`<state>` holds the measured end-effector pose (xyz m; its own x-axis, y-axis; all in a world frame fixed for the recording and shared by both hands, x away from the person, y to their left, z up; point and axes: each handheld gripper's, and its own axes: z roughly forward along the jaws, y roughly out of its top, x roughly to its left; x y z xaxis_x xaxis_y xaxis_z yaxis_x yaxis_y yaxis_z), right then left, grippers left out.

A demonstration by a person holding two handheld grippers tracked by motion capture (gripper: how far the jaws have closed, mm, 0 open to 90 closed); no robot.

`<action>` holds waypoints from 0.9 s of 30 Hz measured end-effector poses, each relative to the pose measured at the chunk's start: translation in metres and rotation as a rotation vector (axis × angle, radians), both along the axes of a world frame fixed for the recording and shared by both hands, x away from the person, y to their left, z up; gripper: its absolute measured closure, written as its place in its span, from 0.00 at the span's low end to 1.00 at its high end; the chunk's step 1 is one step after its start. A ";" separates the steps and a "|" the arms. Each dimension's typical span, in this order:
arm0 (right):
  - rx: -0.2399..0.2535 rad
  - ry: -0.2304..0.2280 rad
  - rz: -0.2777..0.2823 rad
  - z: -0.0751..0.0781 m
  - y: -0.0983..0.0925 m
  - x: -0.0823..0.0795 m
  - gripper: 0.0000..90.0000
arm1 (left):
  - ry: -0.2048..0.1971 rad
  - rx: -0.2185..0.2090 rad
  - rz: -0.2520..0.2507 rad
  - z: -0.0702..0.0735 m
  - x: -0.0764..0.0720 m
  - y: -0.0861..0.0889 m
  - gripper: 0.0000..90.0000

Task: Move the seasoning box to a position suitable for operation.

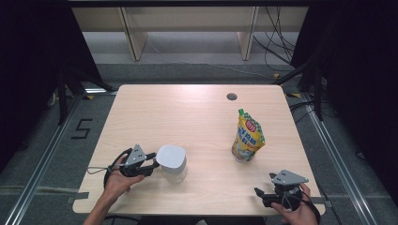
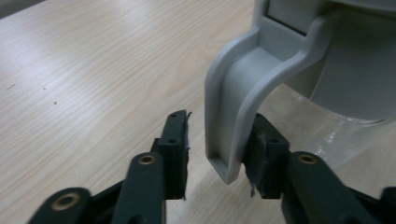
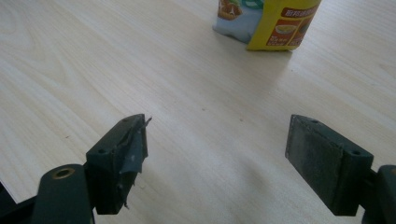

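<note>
Left gripper set at the near-left part of the table, jaws straddling the grey handle of a lidded jug; one pad against the handle's inner face, the other standing off with a visible gap, so loosely placed and not clamped. Placement judged as preparation to take the jug by its handle, the natural hold for lifting or tipping it. Right gripper parked at the near-right edge, jaws spread wide over bare wood, nothing between them, apparently idle. Yellow spouted pouch standing upright, well apart from the jug and just beyond the right gripper. Count: one jug, one pouch, two grippers.
</note>
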<state>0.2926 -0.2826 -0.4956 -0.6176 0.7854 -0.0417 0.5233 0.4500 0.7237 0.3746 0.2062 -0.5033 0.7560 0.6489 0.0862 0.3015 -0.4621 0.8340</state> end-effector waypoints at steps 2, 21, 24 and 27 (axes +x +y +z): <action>-0.011 -0.016 0.018 0.000 0.000 0.001 0.24 | -0.003 -0.024 -0.017 0.001 -0.003 -0.002 0.75; -0.020 -0.007 0.034 -0.001 0.002 0.001 0.24 | 0.056 -0.057 -0.096 0.004 -0.030 -0.017 0.77; -0.020 -0.009 0.042 -0.001 0.002 0.001 0.25 | 0.056 -0.045 -0.101 0.005 -0.031 -0.018 0.77; -0.021 -0.009 0.039 -0.001 0.002 0.002 0.24 | 0.060 -0.044 -0.100 0.005 -0.033 -0.019 0.76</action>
